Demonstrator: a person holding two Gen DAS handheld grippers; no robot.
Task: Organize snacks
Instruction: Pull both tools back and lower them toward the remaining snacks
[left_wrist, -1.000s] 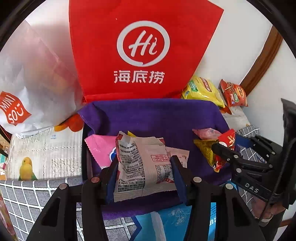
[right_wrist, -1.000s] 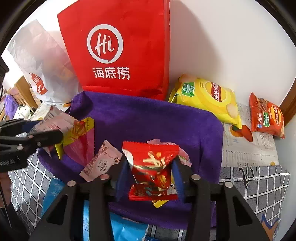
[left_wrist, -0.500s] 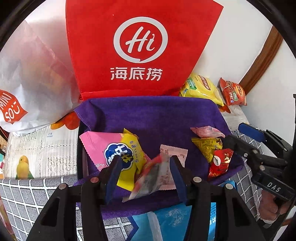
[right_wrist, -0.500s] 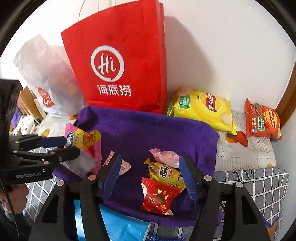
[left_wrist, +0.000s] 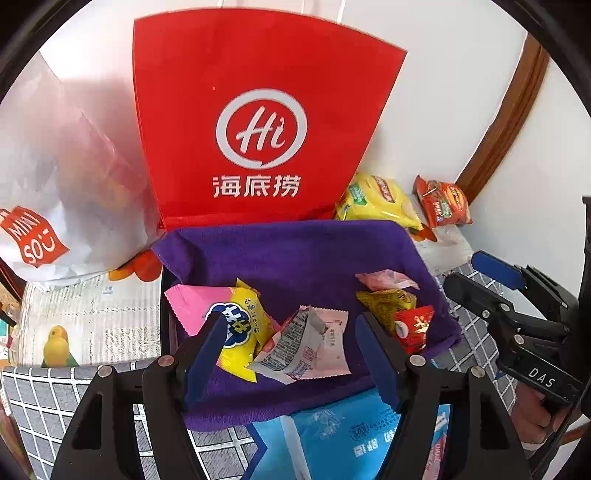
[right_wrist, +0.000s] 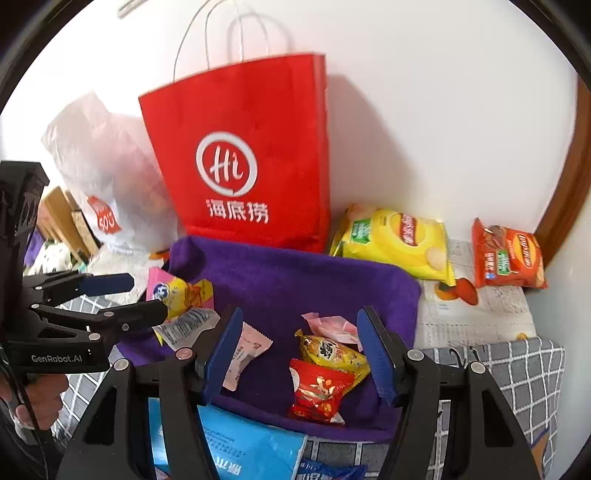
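Between picks, both grippers (left_wrist: 291, 350) (right_wrist: 299, 350) wide and empty over purple towel (left_wrist: 295, 251); next, likely closing on another packet.

purple cloth (right_wrist: 295, 280): fuzzy pile fabric, matt, soft nap
red bag (right_wrist: 243, 147): matt paper-like or non-woven sheet, can't tell which, thin white cord handles
white bag (left_wrist: 55, 155): thin translucent plastic film, crinkled, slight sheen
snack packets, e.g. red packet (right_wrist: 317, 387) and yellow candy packet (right_wrist: 332, 352): glossy foil-like film, crimped edges
printed white packet (left_wrist: 295, 343): plastic film, creased, semi-gloss
yellow chip bag (right_wrist: 395, 240), orange chip bag (right_wrist: 506, 254): shiny plastic film
blue pack (left_wrist: 351, 435): smooth glossy plastic
left gripper (left_wrist: 291, 358), right gripper (right_wrist: 299, 354): matt black plastic bodies, blue ribbed pads, small bare-metal screw heads
checked grey cover (right_wrist: 517, 369): woven cloth, matt
door trim (left_wrist: 502, 110): brown wood, satin
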